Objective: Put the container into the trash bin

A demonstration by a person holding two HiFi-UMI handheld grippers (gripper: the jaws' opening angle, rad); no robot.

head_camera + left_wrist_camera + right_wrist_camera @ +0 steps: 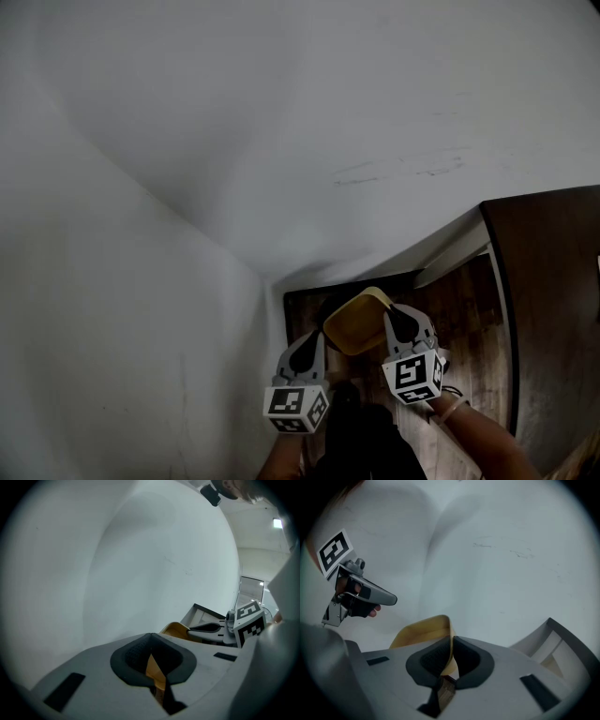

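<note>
Yellow container (358,323) is held off the ground between the two claws, above a dark wood floor (464,309) and close to the foot of a white wall (281,131). Left claw (151,657) is closed on the container's left rim, with the thin yellow wall pinched between its dark pads (133,653). Right claw (451,660) is clamped on the right rim in the same way. The container's open mouth is tilted toward the wall.
</note>
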